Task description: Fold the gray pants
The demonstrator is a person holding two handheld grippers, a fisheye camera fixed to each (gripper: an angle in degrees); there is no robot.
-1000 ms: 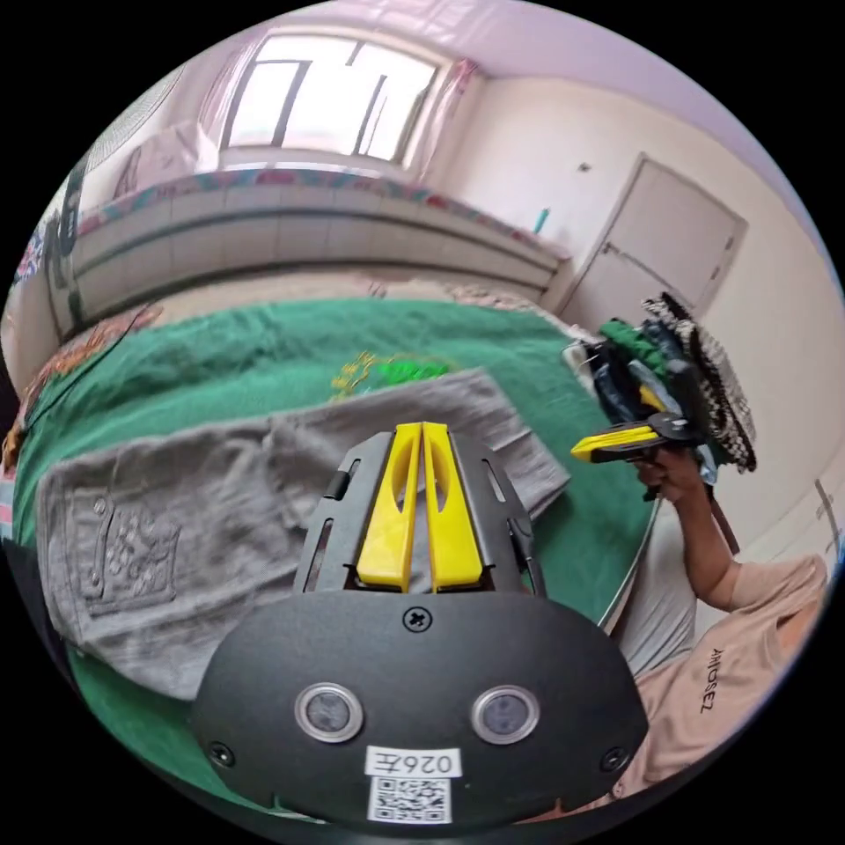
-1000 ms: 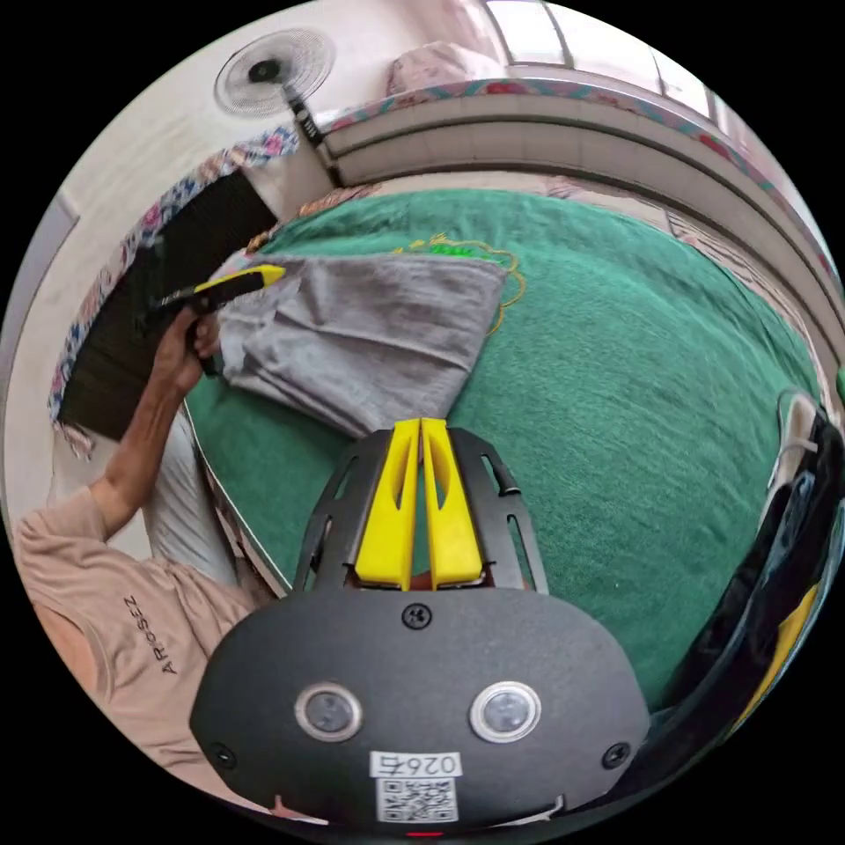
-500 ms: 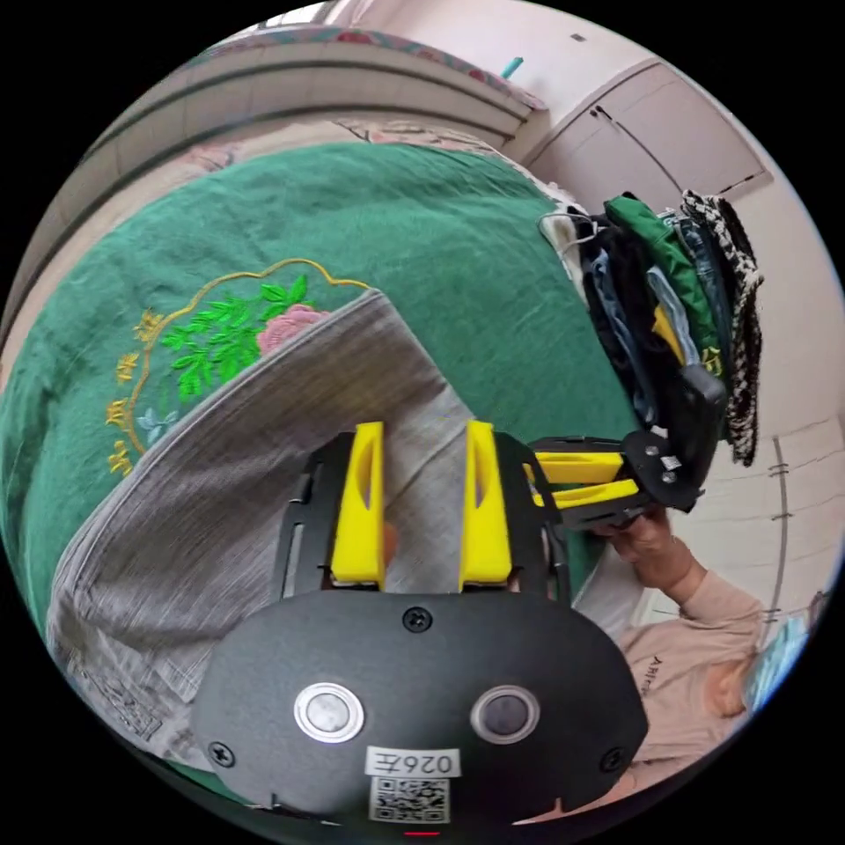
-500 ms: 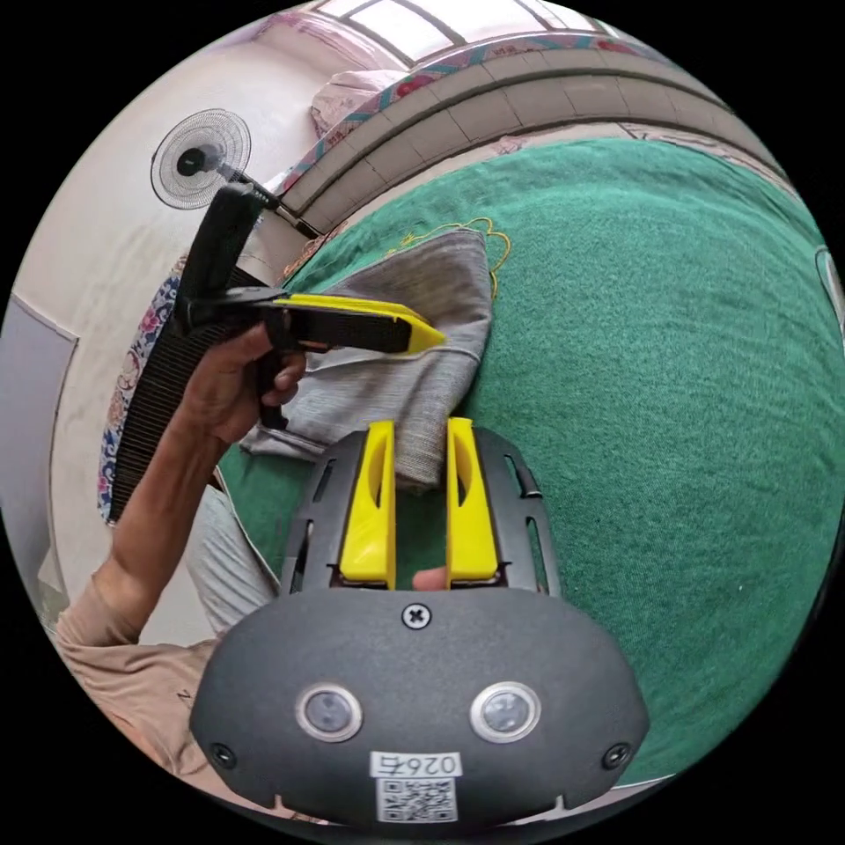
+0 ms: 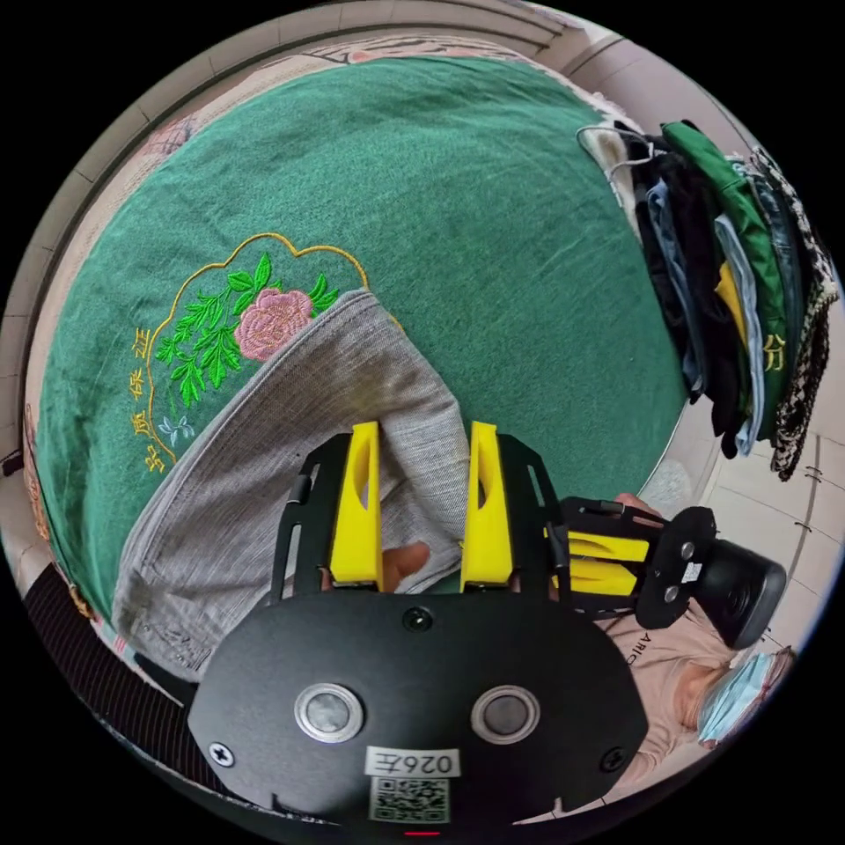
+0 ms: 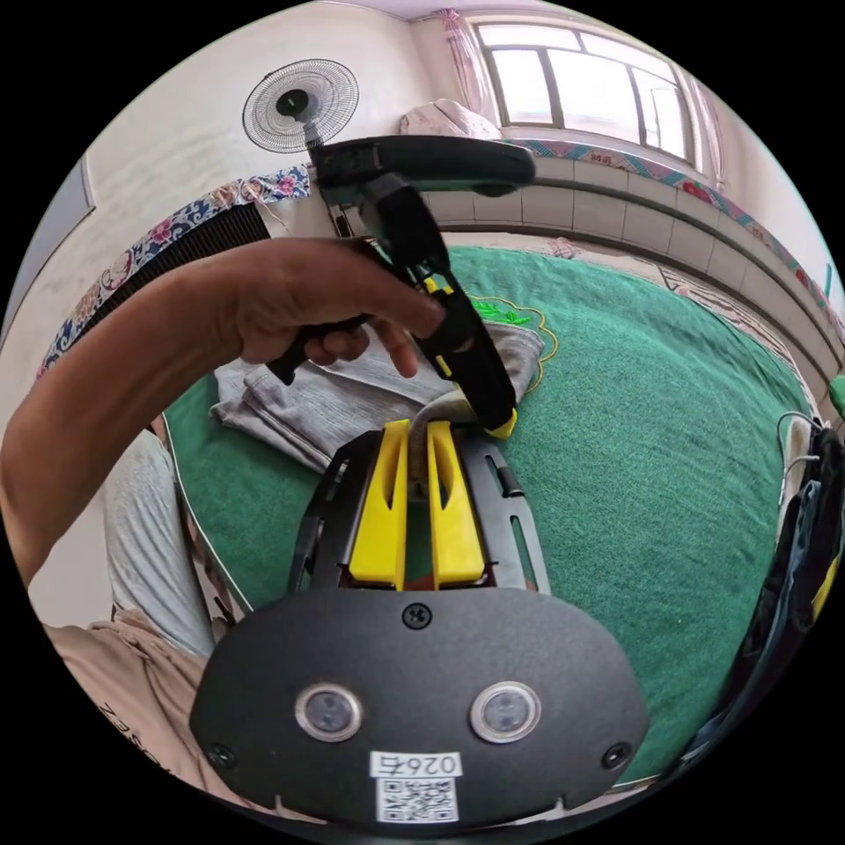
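Where hand (image 6: 308, 304) blocks gray pants (image 6: 352, 400) — fold unseen.

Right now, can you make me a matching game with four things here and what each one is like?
Things:
1. pants
2. left gripper
3. right gripper
4. fan

What each is like:
A. jaws apart, over the gray cloth
B. stands by the wall
C. jaws pinching a gray edge
D. gray, lying on the green cloth

Pairs: 1-D, 2-A, 3-C, 4-B
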